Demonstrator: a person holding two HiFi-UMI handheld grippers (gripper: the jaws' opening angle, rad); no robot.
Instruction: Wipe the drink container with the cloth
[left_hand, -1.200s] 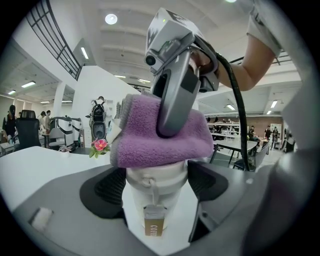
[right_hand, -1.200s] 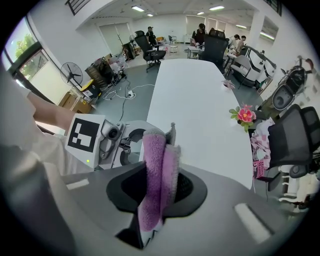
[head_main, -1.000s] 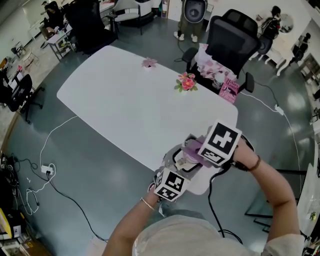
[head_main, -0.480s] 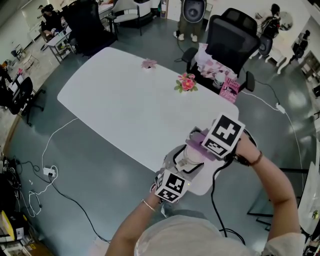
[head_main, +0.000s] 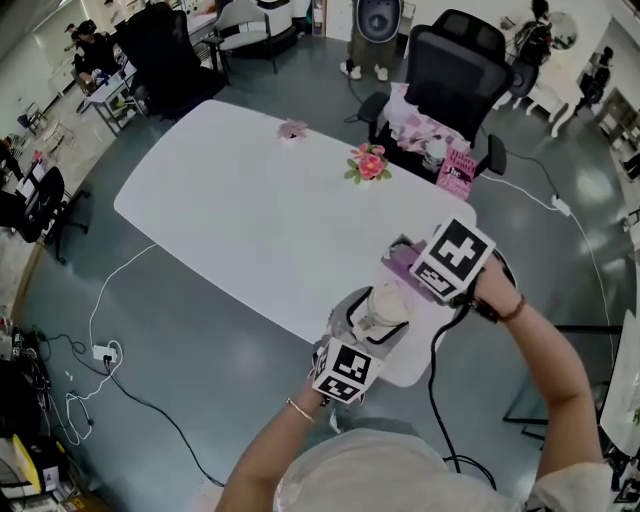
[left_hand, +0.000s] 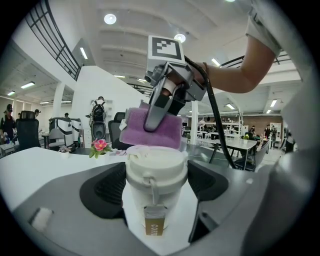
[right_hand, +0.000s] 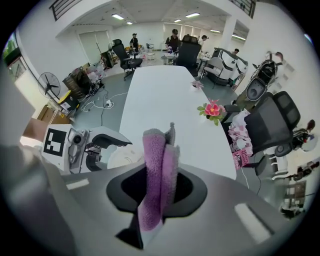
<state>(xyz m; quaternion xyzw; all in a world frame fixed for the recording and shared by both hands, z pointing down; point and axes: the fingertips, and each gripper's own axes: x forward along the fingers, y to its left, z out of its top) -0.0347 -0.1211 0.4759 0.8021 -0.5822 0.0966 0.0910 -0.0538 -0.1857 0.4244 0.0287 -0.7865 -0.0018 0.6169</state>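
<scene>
The lidded cup (head_main: 386, 305) is clamped by the left tool (left_hand: 156, 184), and the purple cloth (left_hand: 152, 127) is pinched in the right tool (right_hand: 159, 186) just over its lid.

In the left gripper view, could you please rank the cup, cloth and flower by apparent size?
1. white cup, though nearness inflates it
2. purple cloth
3. pink flower

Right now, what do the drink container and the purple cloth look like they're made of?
The drink container looks like matte cream plastic or coated paper, going by its smooth moulded lid; I can't tell which. The cloth seems soft microfibre or terry, given its fuzzy purple pile.
</scene>
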